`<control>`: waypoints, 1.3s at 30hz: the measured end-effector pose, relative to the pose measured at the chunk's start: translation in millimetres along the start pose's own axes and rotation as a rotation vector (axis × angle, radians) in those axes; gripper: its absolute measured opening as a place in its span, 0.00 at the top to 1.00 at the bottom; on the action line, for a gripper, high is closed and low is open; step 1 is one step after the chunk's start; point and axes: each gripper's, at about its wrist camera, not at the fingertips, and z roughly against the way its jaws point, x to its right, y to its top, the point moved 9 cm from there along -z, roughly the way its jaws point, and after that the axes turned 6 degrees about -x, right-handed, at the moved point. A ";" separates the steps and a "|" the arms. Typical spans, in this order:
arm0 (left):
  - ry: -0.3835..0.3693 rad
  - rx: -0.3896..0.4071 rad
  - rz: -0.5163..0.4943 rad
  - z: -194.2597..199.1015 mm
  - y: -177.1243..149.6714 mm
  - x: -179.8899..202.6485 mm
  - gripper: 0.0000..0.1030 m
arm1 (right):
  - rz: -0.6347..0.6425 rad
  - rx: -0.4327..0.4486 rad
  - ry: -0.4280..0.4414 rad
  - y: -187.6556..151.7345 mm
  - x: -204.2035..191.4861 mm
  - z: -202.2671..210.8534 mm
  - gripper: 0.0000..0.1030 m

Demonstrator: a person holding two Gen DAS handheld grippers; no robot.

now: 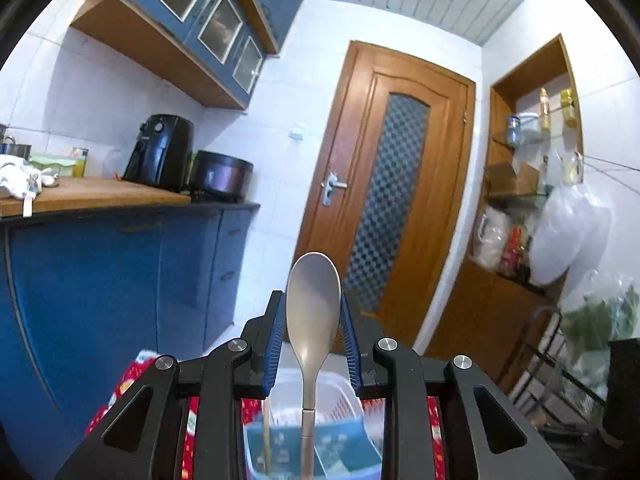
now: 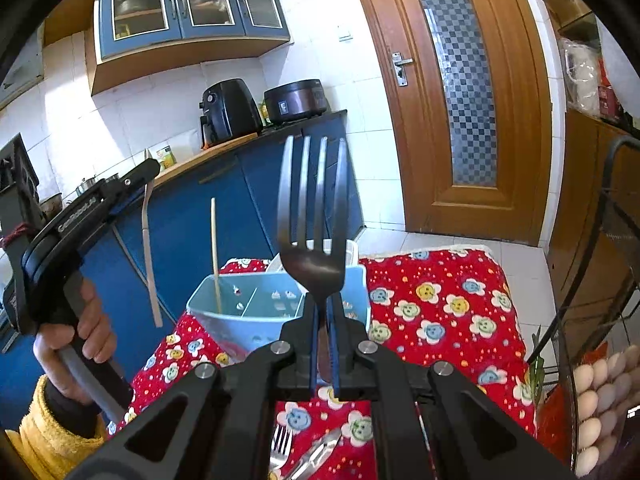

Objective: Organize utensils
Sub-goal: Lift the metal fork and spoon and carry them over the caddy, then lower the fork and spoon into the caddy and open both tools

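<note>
In the left wrist view, the left gripper [image 1: 312,320] holds a pale spoon [image 1: 312,300] by the sides of its bowl, blue pads [image 1: 275,344] pressed against it, jaws narrow. The bowl stands upright at lower centre; the handle runs down and is cut off by the bottom edge. Behind the gripper's black frame only slivers show of the blue utensil caddy [image 1: 340,456], blurred, with a thin wooden chopstick [image 1: 266,432] standing in it. The red cloth [image 1: 128,376] peeks out at lower left and between the frame's bars. Above the spoon lies open room up to the wooden door [image 1: 384,184].

In the right wrist view, the right gripper [image 2: 323,316] is clamped nearly shut on the neck of a dark fork [image 2: 312,216], tines pointing up at centre; its handle is hidden between the jaws. Here the caddy [image 2: 224,312] shows plainly, its compartments visible, standing on the red flowered cloth [image 2: 440,300] at centre, its right part covered by the fork and gripper. The chopstick [image 2: 215,256] stands in the caddy's left compartment. At left, a hand [image 2: 76,344] in a yellow sleeve [image 2: 44,436] grips the left gripper [image 2: 136,184], the spoon [image 2: 148,248] seen edge-on, hanging in the air left of the caddy. At the bottom edge, a second fork [image 2: 280,446] and another metal utensil [image 2: 316,456] lie on the cloth, half hidden by the frame. The cloth right of the caddy is bare. A wire rack [image 2: 616,216] and eggs [image 2: 600,400] crowd the right edge.
</note>
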 end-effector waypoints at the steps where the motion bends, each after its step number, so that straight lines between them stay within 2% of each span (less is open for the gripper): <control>1: 0.004 0.009 0.004 -3.6 1.7 -0.7 0.74 | 0.000 -0.002 -0.001 3.2 0.8 -2.2 0.94; 6: 0.046 0.033 0.041 -29.0 1.7 -12.0 0.74 | 0.007 -0.010 -0.012 15.8 3.5 -15.6 0.94; 11: 0.077 0.021 0.062 -50.2 -13.6 -22.8 0.74 | 0.016 -0.024 -0.030 24.2 7.2 -33.1 0.94; 17: 0.119 0.030 0.061 -61.4 -25.0 -31.4 0.73 | 0.022 -0.052 -0.046 29.2 11.9 -52.5 0.94; 28: 0.116 -0.008 0.036 -67.5 -46.6 -31.8 0.73 | 0.019 -0.030 -0.054 44.1 15.2 -58.2 0.94; 36: 0.106 -0.041 0.016 -70.9 -60.0 -31.0 0.73 | 0.031 -0.109 -0.070 22.9 15.2 -88.6 0.94; 39: 0.091 -0.051 -0.002 -68.9 -63.3 -26.9 0.73 | 0.016 -0.130 -0.066 14.3 16.6 -95.1 0.91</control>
